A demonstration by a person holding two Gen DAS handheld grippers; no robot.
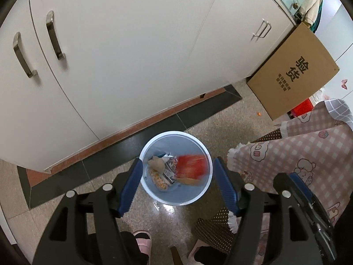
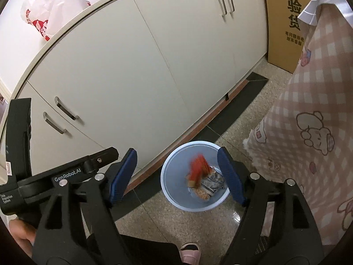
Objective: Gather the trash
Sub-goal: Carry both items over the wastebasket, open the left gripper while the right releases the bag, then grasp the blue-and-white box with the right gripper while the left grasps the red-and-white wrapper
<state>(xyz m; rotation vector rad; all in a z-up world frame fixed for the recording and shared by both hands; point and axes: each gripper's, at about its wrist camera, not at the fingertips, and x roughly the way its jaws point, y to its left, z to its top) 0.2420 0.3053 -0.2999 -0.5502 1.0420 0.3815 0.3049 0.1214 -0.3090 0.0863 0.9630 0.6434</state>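
A pale blue round bin (image 1: 205, 190) (image 2: 174, 195) stands on the speckled floor below both grippers. Inside lie several wrappers and a crumpled brown paper (image 1: 157, 164). A red wrapper (image 1: 192, 167) (image 2: 197, 165) shows blurred over the bin's inside, free of any finger. My left gripper (image 1: 177, 185) hangs above the bin, jaws wide apart and empty. My right gripper (image 2: 177, 174) is also above the bin, open with nothing between its blue pads. The left gripper's black body (image 2: 57, 176) shows at the left of the right wrist view.
White cabinet doors (image 1: 123, 50) with metal handles rise just behind the bin. A cardboard box (image 1: 293, 75) leans at the right. A pink checked tablecloth (image 1: 308, 154) hangs close on the right. A person's pink slipper (image 1: 143, 240) is near the bottom.
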